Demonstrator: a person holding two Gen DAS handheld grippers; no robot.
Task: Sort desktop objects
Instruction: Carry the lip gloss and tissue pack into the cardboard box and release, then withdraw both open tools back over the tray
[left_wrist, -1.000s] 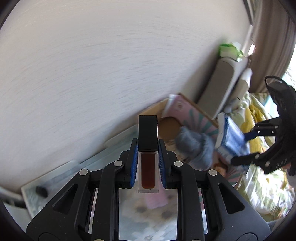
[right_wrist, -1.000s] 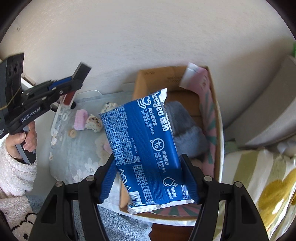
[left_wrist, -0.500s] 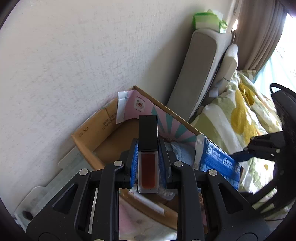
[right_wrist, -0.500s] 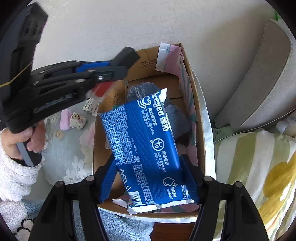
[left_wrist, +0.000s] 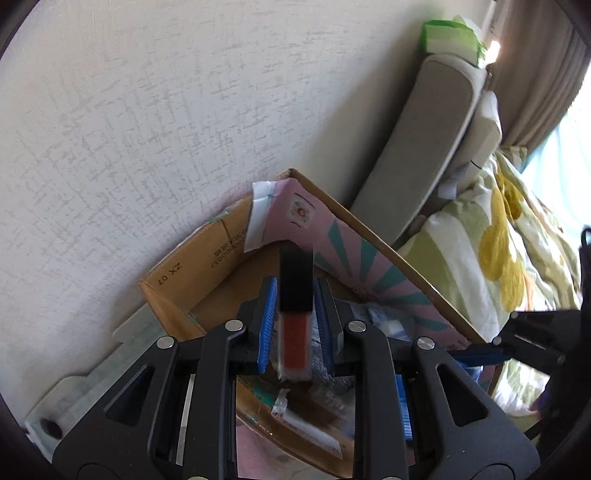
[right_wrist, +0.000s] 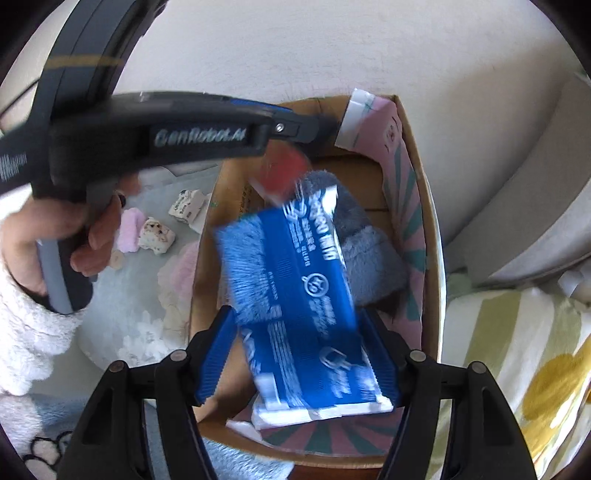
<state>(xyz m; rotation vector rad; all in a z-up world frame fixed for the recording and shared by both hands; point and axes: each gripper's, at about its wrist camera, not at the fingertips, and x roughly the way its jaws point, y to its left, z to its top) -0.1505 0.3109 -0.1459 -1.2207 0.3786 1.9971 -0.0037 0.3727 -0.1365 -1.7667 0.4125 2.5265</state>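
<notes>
Left tongs (left_wrist: 294, 312) are squeezing a red lip-gloss tube (left_wrist: 294, 317) with a black cap, hanging over the cardboard box (left_wrist: 173, 275) beside the wall. Right tongs (right_wrist: 301, 354) are opening; the blue wipes packet (right_wrist: 295, 295), blurred, is lying between their pads over the box's grey plush (right_wrist: 365, 243). Small trinkets (right_wrist: 155, 232) are sitting left of the box; striped bedding (right_wrist: 517, 350) is crowding its right edge.

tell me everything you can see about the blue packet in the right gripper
The blue packet is a flat, glossy plastic pouch with white print and symbols and a white sealed bottom edge. It is blurred, tilted, hanging between the blue pads of the right gripper, whose jaws are opening. It sits over the open cardboard box, above a grey fluffy item.
</notes>
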